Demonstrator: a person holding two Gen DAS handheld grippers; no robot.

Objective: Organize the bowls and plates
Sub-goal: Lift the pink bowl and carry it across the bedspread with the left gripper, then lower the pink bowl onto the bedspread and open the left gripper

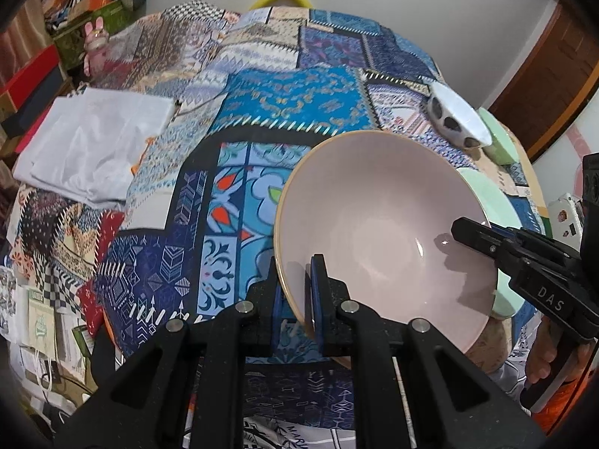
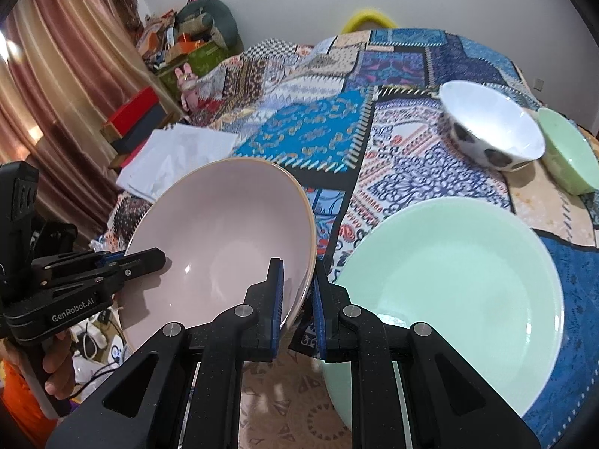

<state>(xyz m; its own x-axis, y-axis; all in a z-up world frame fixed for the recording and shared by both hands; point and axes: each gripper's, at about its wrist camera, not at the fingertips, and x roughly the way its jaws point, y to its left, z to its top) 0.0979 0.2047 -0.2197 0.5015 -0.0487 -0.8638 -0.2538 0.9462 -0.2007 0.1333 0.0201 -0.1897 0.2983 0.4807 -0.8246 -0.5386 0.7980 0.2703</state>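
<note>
In the left wrist view, the left gripper (image 1: 297, 292) is clamped on the near rim of the pink bowl (image 1: 382, 232), held tilted above the patchwork tablecloth (image 1: 262, 112), while the right gripper (image 1: 458, 226) bites the opposite rim. In the right wrist view, the right gripper (image 2: 297, 295) pinches that rim beside the pale green plate (image 2: 449, 292). The bowl looks like stiff, glazed ceramic, likely slippery and breakable, so opposed rim grips seem the safest hold.
</note>
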